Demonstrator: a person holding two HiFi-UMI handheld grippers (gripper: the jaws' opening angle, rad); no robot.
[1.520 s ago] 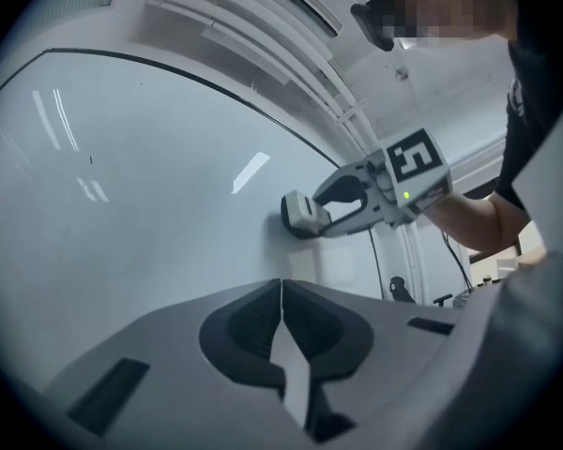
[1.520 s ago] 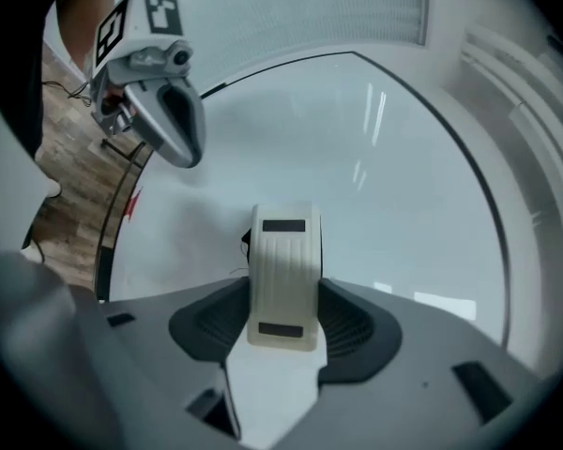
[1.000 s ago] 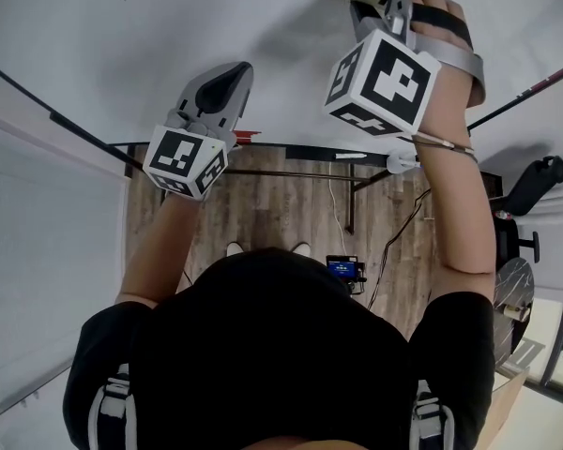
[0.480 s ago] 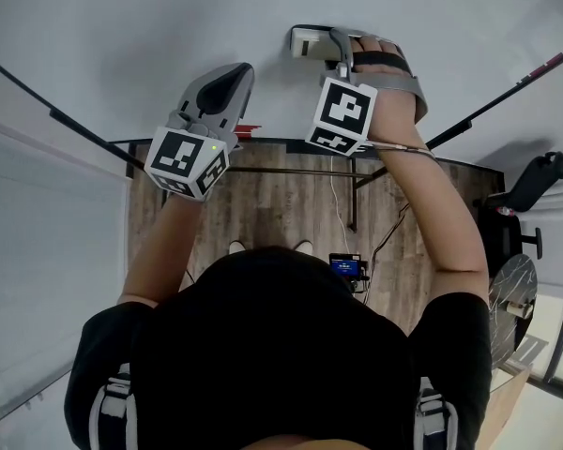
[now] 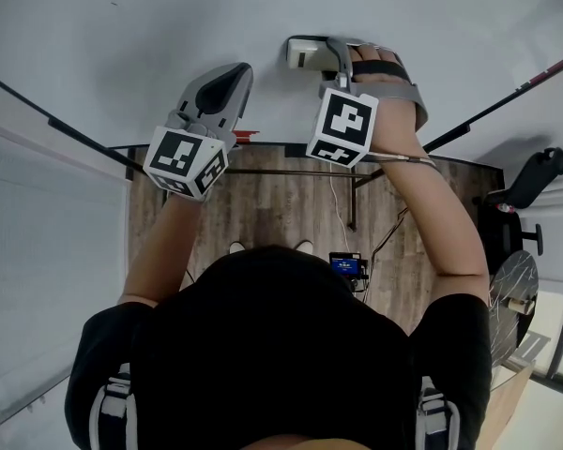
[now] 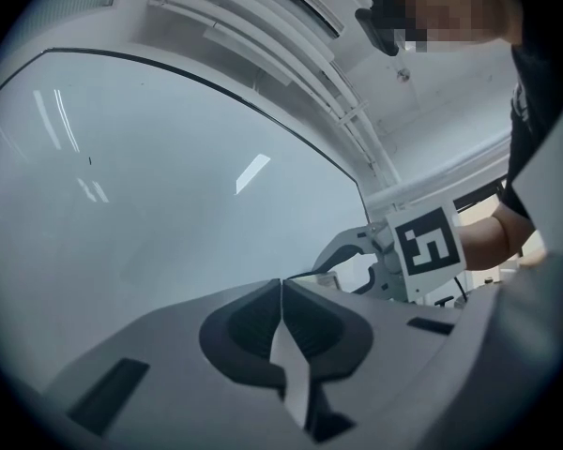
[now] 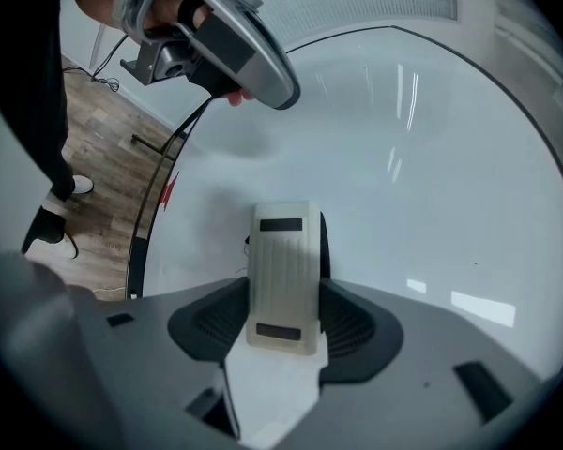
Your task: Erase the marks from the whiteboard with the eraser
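The white whiteboard (image 5: 122, 26) fills the upper head view. A cream eraser (image 5: 305, 52) lies flat against it, with my right gripper (image 5: 321, 52) shut on it. In the right gripper view the eraser (image 7: 283, 275) stands between the dark pads of my right gripper (image 7: 283, 300), and a small dark mark (image 7: 248, 244) shows on the board just left of it. My left gripper (image 5: 227, 78) hovers left of the eraser, shut with nothing in it; its jaws meet in the left gripper view (image 6: 281, 287). The board (image 6: 150, 186) there looks almost bare.
The board's black lower frame (image 5: 291, 150) runs across below both grippers, with a red object (image 5: 247, 134) on it. Beneath are a wood floor (image 5: 291, 204), cables, a small device with a blue screen (image 5: 345, 268) and a black office chair (image 5: 535, 181) at right.
My right gripper has carried the eraser down and to the left across the board, mostly in the first half second. The left gripper has stayed put.
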